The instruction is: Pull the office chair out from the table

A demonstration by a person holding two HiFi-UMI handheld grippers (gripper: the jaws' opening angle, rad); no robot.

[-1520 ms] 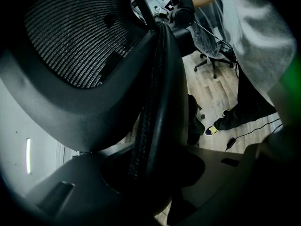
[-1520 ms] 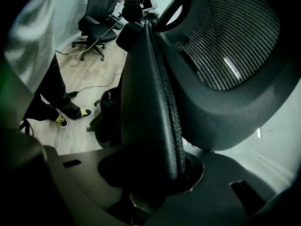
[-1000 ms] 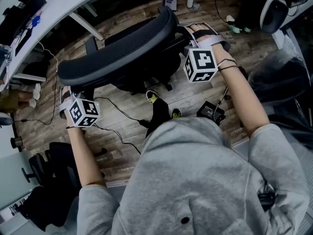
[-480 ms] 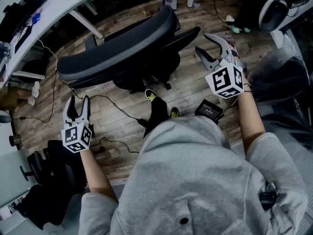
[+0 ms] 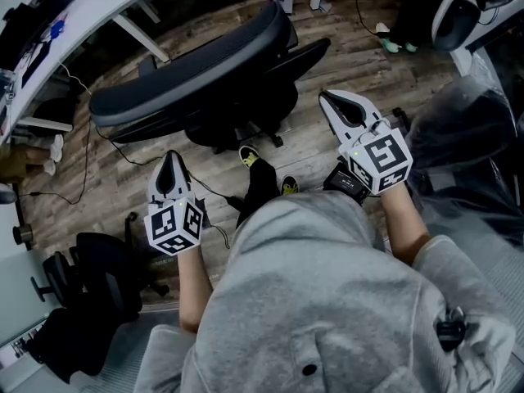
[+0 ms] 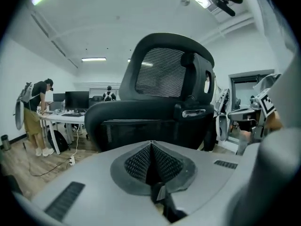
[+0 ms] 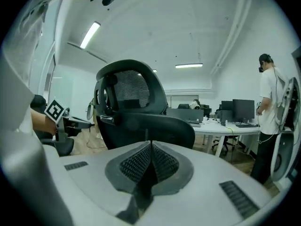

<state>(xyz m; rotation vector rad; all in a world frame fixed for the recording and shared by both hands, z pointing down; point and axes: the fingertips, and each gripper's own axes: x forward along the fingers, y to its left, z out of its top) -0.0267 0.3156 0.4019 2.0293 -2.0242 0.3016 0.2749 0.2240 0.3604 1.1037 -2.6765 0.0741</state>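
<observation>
The black office chair (image 5: 196,80) stands on the wooden floor, a little way out from the white table (image 5: 98,6). Both grippers are drawn back from it, close to the person's body, touching nothing. My left gripper (image 5: 171,159) points at the chair's backrest from the lower left, its jaws closing fully together with nothing between them. My right gripper (image 5: 327,98) points at the chair's right side, its jaws likewise closing together on nothing. The chair (image 6: 155,117) fills the left gripper view beyond my shut left gripper (image 6: 151,147). The right gripper view shows the chair (image 7: 141,121) beyond my right gripper (image 7: 150,147).
Cables (image 5: 82,178) trail across the floor and a black power adapter (image 5: 342,180) lies near the right hand. Another dark chair base (image 5: 90,277) sits at lower left. The person's shoes (image 5: 250,155) are just behind the chair. People (image 6: 37,117) work at desks (image 7: 225,124) further off.
Both grippers let go of the chair's backrest, rolled, and pulled back toward the body. Their jaws, wide open half a second ago, are now shut. The chair stays about where it was.
</observation>
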